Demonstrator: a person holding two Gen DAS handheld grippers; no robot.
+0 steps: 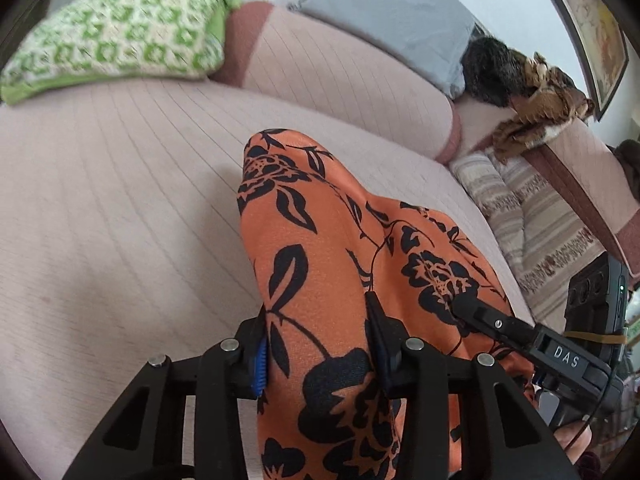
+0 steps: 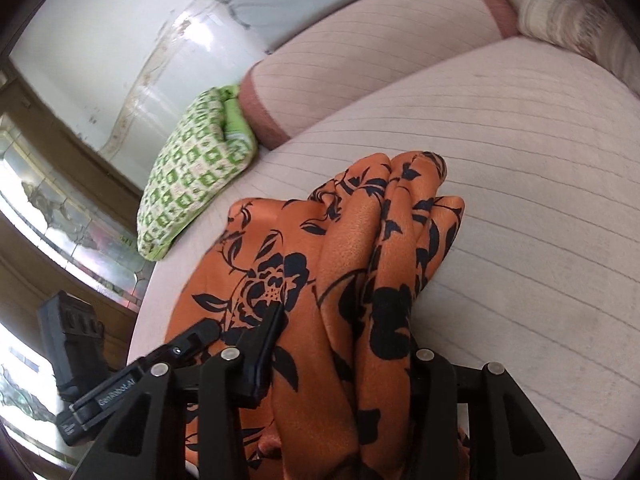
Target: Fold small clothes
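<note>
An orange garment with black flowers (image 1: 332, 264) lies bunched on a pale pink striped bed (image 1: 120, 216). My left gripper (image 1: 320, 356) is shut on the garment; cloth fills the space between its fingers and covers their tips. The right gripper's finger (image 1: 488, 318) rests on the same cloth at the right. In the right wrist view the garment (image 2: 352, 248) hangs in folds between my right gripper's (image 2: 340, 368) fingers, which are shut on it. The left gripper's finger (image 2: 192, 340) shows at the left, on the cloth.
A green-and-white patterned folded cloth (image 1: 120, 40) (image 2: 192, 184) lies at the far side of the bed. A pink bolster (image 1: 340, 76), a grey pillow (image 1: 392, 16) and a striped beige blanket (image 1: 532, 216) sit behind and to the right.
</note>
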